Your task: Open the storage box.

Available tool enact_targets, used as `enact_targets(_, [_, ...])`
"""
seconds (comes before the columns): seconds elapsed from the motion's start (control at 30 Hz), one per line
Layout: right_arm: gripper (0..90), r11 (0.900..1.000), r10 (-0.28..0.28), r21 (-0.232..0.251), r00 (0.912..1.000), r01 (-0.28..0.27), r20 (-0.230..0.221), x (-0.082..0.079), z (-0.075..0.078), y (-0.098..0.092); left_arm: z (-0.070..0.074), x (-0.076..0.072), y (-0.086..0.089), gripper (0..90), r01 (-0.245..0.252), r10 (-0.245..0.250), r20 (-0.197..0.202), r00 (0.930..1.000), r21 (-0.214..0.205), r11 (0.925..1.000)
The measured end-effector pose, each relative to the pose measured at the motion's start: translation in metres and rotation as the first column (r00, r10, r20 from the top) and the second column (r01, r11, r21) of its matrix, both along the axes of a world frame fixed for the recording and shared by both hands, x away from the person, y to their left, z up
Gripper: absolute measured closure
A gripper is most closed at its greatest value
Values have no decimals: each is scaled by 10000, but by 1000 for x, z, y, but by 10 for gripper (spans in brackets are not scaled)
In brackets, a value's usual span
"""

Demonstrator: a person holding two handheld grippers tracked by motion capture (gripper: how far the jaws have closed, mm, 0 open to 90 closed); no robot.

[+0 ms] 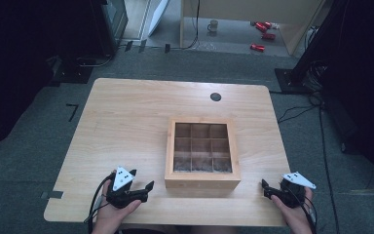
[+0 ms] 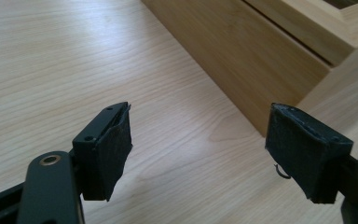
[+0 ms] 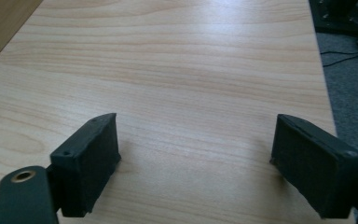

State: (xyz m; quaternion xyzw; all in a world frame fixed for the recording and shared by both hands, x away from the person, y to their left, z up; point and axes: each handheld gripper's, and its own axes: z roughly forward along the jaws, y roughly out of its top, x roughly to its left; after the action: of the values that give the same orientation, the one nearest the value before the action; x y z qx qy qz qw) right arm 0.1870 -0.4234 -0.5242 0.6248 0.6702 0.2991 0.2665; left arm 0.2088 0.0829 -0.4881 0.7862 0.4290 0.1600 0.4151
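Held low over the table (image 1: 126,112), the left gripper (image 1: 141,185) and right gripper (image 1: 268,187) are both seen spread wide, nothing between the pads. Between them, near the front edge, a nine-compartment wooden box (image 1: 202,181) is set; no writing can be read.

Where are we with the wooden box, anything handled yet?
Done: nothing that shows; the wooden box sits on the table with its lid down, its nine compartments looking empty through the top.
In hand: nothing. The left gripper points at the box's near corner, open; the right gripper is open over bare table.
Left: gripping and handling the box.
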Motion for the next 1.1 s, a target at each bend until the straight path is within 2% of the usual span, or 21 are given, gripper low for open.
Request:
enact_targets(0.13, [179, 9997, 137, 180, 9999, -138, 53, -2, 3, 2, 2, -3, -5, 233, 242, -242, -20, 9997, -51, 9997])
enact_targets(0.27, [180, 9982, 444, 393, 9990, -446, 69, -4, 6, 12, 3, -6, -9, 234, 717, -718, -11, 9974, -261, 9971])
enact_targets(0.37, [179, 9958, 739, 524, 9967, -756, 336, -7, 12, 22, 4, -9, -15, 251, 1132, -1132, 39, 9936, -329, 9930])
enact_targets(0.47, [180, 9935, 848, 710, 9950, -885, 531, -10, 18, 29, 3, -11, -22, 278, 1282, -1281, 37, 9918, -280, 9914])
enact_targets(0.77, [182, 9845, 1286, 1094, 9885, -1370, 800, -14, 26, 45, 0, -11, -36, 380, 1384, -1383, 45, 9904, -308, 9899])
enact_targets(1.03, [184, 9738, 1909, 1084, 9778, -1997, 864, -17, 27, 58, 1, -10, -41, 484, 1189, -1185, 119, 9929, -418, 9920])
enact_targets(1.1, [186, 9688, 2146, 1066, 9723, -2239, 923, -18, 27, 62, 1, -9, -42, 509, 1185, -1178, 155, 9929, -533, 9915])
